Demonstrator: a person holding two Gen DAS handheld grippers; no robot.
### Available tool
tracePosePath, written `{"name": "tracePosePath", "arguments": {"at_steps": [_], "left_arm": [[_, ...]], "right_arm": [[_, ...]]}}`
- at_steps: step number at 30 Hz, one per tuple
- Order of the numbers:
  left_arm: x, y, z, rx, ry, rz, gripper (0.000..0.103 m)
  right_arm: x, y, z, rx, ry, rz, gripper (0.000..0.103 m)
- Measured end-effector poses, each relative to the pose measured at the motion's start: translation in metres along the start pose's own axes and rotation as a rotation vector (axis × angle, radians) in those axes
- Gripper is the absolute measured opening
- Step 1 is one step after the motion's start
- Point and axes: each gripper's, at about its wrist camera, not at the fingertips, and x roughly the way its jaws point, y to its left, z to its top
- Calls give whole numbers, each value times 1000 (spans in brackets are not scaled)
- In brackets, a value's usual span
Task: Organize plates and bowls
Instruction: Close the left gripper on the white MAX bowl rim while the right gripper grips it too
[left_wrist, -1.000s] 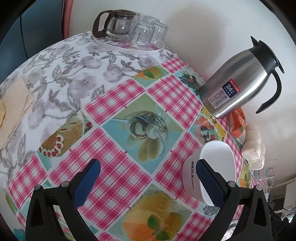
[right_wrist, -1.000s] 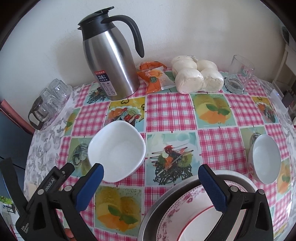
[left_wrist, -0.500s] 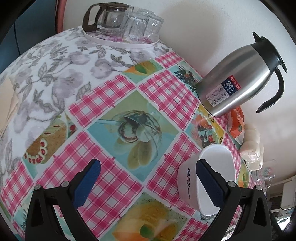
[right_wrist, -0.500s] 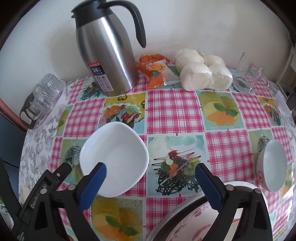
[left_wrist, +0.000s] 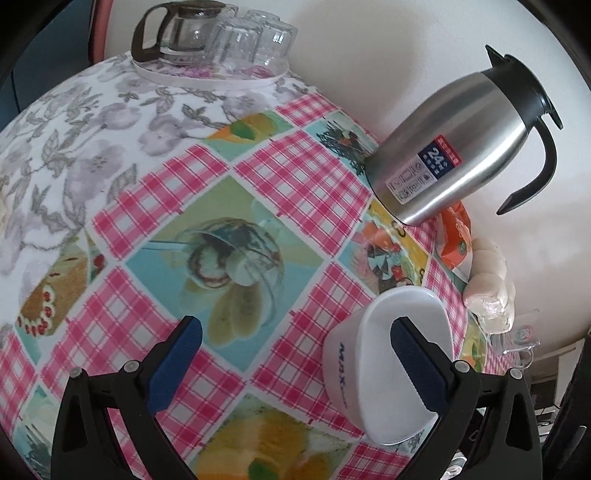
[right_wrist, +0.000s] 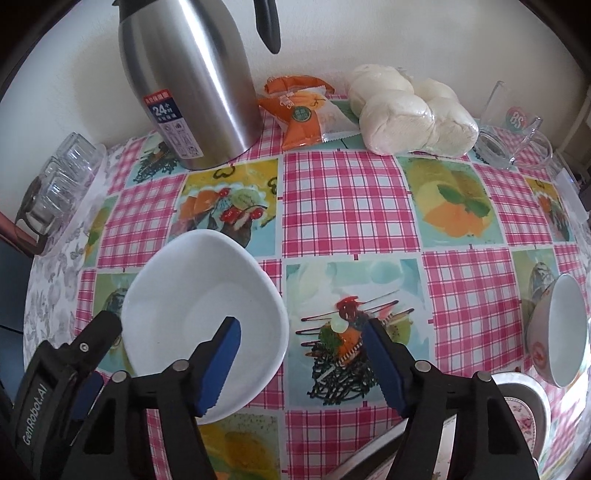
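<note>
Gripper jaws on the right gripper are closing, one blue pad over the white bowl, its right rim between the pads, no pinch visible. Left gripper stands spread wide, beside the same bowl. Behind that bowl stands the steel jug; right of it sit another bowl and a patterned plate on the tabletop.

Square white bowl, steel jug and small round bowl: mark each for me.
Square white bowl (right_wrist: 192, 295): right wrist view, on its inner floor.
Steel jug (right_wrist: 192, 77): right wrist view, on its brushed body above the label.
Small round bowl (right_wrist: 567, 328): right wrist view, on its white inside.
</note>
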Motion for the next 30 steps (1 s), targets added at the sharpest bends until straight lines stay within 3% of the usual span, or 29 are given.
{"name": "tracePosePath", "arguments": {"at_steps": [4,17,19,22,28,30], "left_arm": [[7,-6,-1,14,5,5,94],[29,-15,-6,31,31,24,87],[34,-14,-7,32,40,33,73],[36,-15,-8,43,38,35,63],[42,-17,-11,42,80,-42,24],[44,-19,-13,39,92,-76,17]], "right_arm": [[3,0,2,-2,13,-8,69],[15,0,7,-15,48,-16,61],[18,-1,7,-13,56,-13,60],[21,-1,6,-15,64,-11,55],[21,2,4,-18,73,21,42],[20,5,3,-32,72,27,35]]}}
